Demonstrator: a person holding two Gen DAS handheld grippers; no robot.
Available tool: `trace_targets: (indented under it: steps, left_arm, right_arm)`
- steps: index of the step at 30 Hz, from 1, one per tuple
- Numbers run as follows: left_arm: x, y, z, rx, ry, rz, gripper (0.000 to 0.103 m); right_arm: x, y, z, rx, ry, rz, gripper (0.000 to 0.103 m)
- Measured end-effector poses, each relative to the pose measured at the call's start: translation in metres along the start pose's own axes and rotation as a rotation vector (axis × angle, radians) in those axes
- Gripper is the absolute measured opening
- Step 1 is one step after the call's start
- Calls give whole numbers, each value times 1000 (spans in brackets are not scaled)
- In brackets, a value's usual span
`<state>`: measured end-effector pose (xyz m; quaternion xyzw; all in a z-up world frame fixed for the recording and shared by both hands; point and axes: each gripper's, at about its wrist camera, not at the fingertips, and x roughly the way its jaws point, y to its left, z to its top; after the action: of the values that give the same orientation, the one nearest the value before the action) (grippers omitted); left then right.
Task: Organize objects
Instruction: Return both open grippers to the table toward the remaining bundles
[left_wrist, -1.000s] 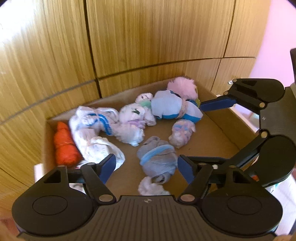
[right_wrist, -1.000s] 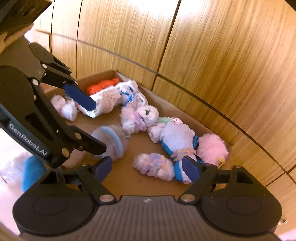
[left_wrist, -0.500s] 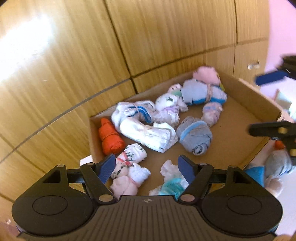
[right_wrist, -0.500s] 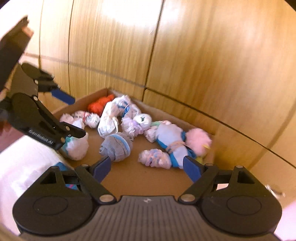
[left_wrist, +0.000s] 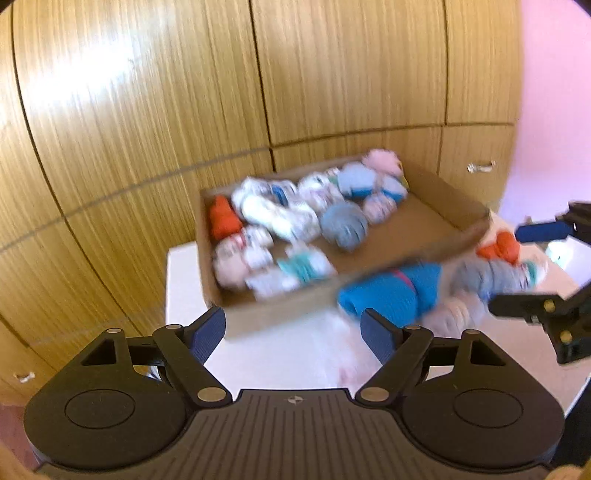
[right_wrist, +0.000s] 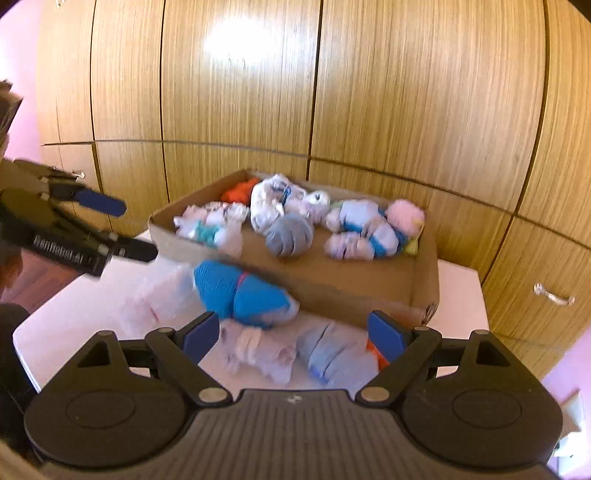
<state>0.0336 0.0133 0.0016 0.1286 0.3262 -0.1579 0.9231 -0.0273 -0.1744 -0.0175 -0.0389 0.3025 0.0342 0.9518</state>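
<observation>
A shallow cardboard box (left_wrist: 458, 218) (right_wrist: 424, 280) on a white table (left_wrist: 288, 354) holds several rolled sock bundles, among them a grey roll (left_wrist: 343, 225) (right_wrist: 290, 234), an orange one (left_wrist: 223, 219) and a fluffy pink one (right_wrist: 404, 214). Loose bundles lie on the table in front of the box: a bright blue roll (left_wrist: 391, 291) (right_wrist: 240, 291), a grey one (left_wrist: 487, 277) and an orange one (left_wrist: 498, 249). My left gripper (left_wrist: 293, 328) hovers short of the box, jaws opening, with nothing between them. My right gripper (right_wrist: 293, 332) hangs over pale loose socks (right_wrist: 328, 354), jaws opening, gripping nothing. Both views are blurred.
Wooden cabinet doors (left_wrist: 147, 110) rise right behind the box, with a metal handle (right_wrist: 554, 293) low at the right. In the right wrist view the left gripper (right_wrist: 129, 229) sits at the far left. A pink wall (left_wrist: 546, 92) shows at the side.
Both grippers have pulled back from over the box, which now looks smaller and farther. The loose socks in front of the box have come into view.
</observation>
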Motion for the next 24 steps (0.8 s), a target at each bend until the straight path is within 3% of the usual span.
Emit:
trace_targets:
  steps: [10,18,22,24]
  left_arm:
    - [28,-15,-18,7,27,4,85]
    - [40,-12,-21,5,46,-1,84]
    - [43,-3,-21,-15,45,-17,78]
    - [44,1,-22,-26,51,-36,68]
  right_arm:
    - [4,12,6,49,-5,22,87]
    - [33,12,12,76,44,57,86]
    - [50,15,15,71,66,69,85]
    - [57,17,16,66,79,77,83]
